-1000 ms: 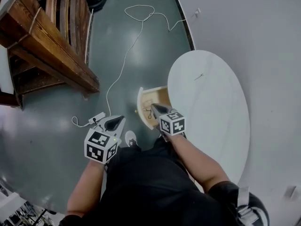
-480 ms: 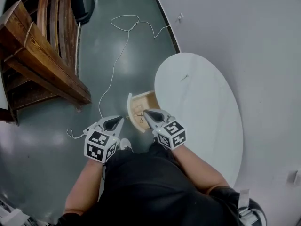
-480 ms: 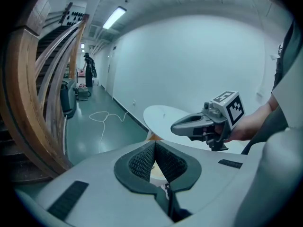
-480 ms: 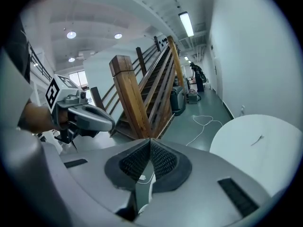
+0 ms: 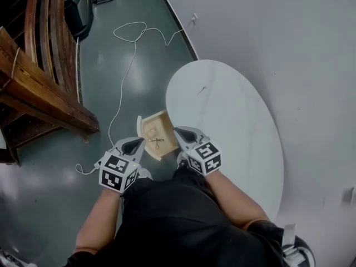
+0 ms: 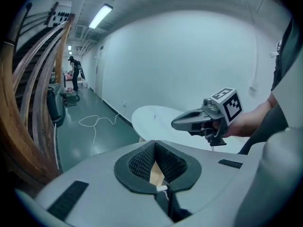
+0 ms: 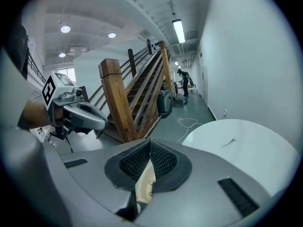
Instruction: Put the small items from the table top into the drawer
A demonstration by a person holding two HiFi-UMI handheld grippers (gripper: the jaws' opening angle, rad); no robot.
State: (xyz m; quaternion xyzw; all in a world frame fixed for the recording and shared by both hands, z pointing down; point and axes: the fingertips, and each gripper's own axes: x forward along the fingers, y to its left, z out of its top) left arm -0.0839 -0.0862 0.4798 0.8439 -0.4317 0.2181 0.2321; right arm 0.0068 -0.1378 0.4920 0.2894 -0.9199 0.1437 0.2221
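Nearest, the person's bare forearms reach out from a black top, each hand holding a moulded grey tool that carries a cube of black-and-white square markers. The left gripper (image 5: 135,144) has its ribbed dark pads brought together with nothing pinched between them. The right gripper (image 5: 179,131) is the same, jaws together and empty. Both point forward and flank the open drawer (image 5: 151,116), the left one at its left side and the right one over its right edge, where it hides part of the rim from the head view. The drawer is a shallow box of pale wood pulled out from beneath the table (image 5: 233,143), and the table top covers its rear part. On its bottom lies a small dark wiry item (image 5: 156,142), too small to make out further. The table top is a smooth, matte white oval. One thin dark sliver (image 5: 200,89) lies on its far part, well apart from both tools. The floor (image 5: 105,93) is glossy grey-green, and a thin white cable (image 5: 127,74) snakes across it in loose loops towards the plain white wall (image 5: 289,49). To the left rises a staircase (image 5: 44,93) of heavy varnished brown timber with curved rails.
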